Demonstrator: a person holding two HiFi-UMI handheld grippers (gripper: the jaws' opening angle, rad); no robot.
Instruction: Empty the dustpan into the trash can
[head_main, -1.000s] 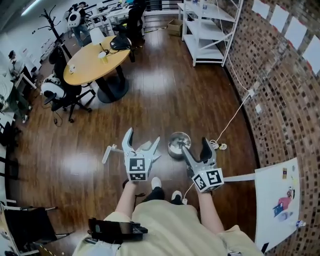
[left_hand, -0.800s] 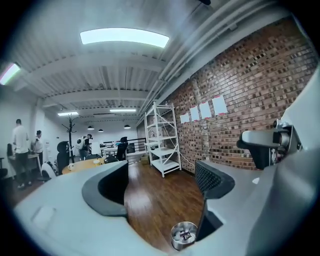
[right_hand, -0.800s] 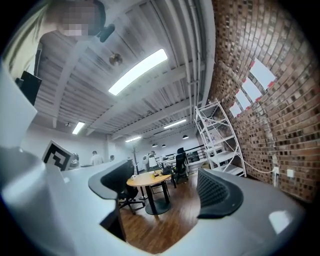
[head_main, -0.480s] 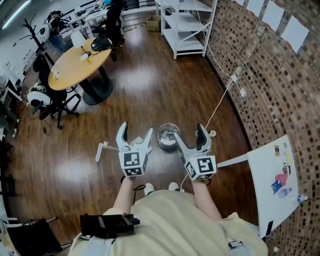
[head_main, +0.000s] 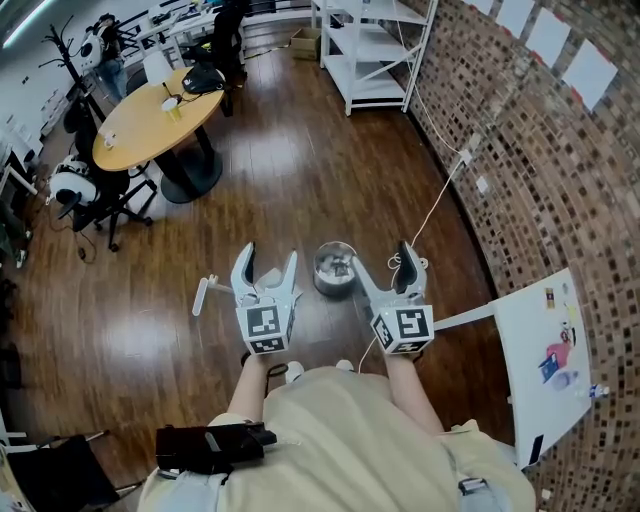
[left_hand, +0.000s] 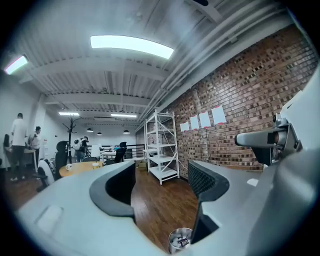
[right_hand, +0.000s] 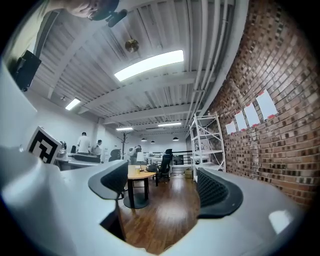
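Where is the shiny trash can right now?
In the head view the trash can stands on the wooden floor, showing between the left tongs and the right tongs.

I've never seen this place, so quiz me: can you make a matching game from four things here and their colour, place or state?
Things: 1 trash can; 2 round table; 3 shelf unit; 4 right claw.
Descriptions: A white, by the brick wall; B open, holding nothing; C silvery, on the floor; D wooden top, chairs beside it.
Pairs: 1-C; 2-D; 3-A; 4-B.
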